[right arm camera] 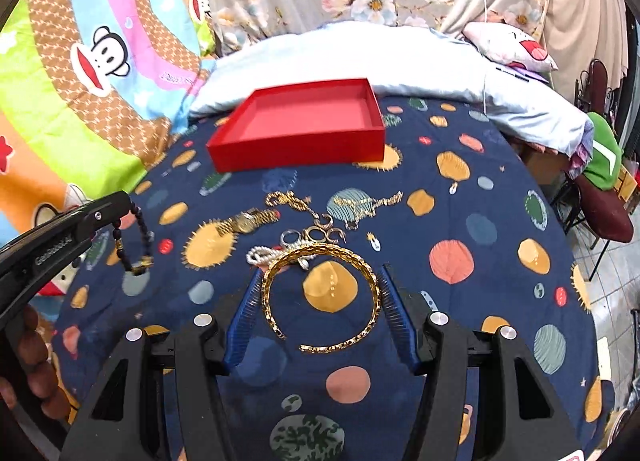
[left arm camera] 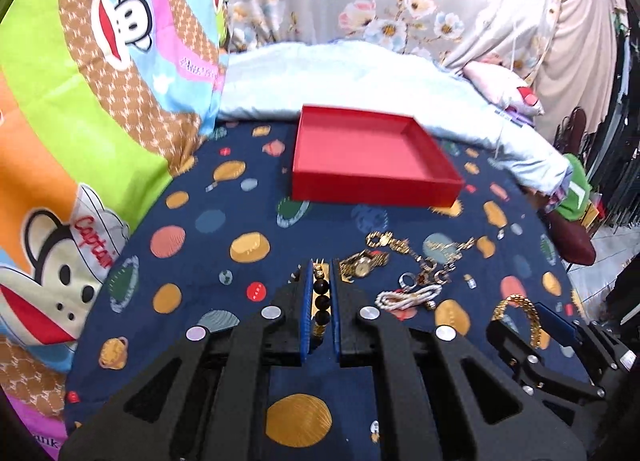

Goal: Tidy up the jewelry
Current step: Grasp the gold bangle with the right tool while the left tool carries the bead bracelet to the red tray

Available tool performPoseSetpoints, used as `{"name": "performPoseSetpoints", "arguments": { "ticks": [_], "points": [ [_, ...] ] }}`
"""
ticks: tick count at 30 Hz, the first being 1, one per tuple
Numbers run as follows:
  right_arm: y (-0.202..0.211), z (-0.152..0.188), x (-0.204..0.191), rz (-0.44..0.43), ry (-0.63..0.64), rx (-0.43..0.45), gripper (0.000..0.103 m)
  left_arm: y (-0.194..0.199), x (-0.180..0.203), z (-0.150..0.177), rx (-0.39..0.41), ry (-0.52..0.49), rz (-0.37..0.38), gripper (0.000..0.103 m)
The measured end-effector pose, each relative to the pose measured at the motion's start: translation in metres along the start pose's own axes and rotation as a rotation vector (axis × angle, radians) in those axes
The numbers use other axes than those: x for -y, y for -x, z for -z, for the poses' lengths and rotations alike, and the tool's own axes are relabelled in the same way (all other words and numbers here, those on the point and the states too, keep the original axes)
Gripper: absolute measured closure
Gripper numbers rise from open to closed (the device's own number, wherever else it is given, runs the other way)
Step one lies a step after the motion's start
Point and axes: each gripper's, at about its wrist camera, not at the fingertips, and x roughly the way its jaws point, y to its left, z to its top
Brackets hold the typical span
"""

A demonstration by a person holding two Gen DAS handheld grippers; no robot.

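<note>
My left gripper (left arm camera: 321,267) is shut on a dark bead bracelet (left arm camera: 322,303), which hangs from it in the right wrist view (right arm camera: 138,239). My right gripper (right arm camera: 320,273) holds a gold bangle (right arm camera: 320,297) between its blue pads; it also shows in the left wrist view (left arm camera: 520,317). An empty red tray (left arm camera: 436,165) (right arm camera: 296,149) sits beyond the jewelry on the navy planet-print sheet. On the sheet lie a gold watch (left arm camera: 362,263) (right arm camera: 246,223), a gold chain (left arm camera: 400,245), a pearl bracelet (left arm camera: 408,297) (right arm camera: 264,255) and some rings (right arm camera: 316,235).
A light blue pillow (left arm camera: 360,69) lies behind the tray. A colourful monkey-print quilt (left arm camera: 80,101) rises on the left. The bed's edge drops off at the right, with a chair and a green item (right arm camera: 604,157) beyond it.
</note>
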Motion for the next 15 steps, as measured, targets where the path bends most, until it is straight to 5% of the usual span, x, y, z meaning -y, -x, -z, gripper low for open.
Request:
{"name": "performPoseSetpoints", "arguments": {
  "ticks": [8, 15],
  "points": [
    [0.019, -0.027, 0.006, -0.028, 0.002, 0.051, 0.046, 0.025, 0.007, -0.031, 0.081, -0.03, 0.033, 0.096],
    [-0.002, -0.098, 0.02, -0.055, 0.017, 0.1, 0.046, 0.001, 0.016, -0.088, 0.127, -0.064, 0.048, 0.096]
  ]
}}
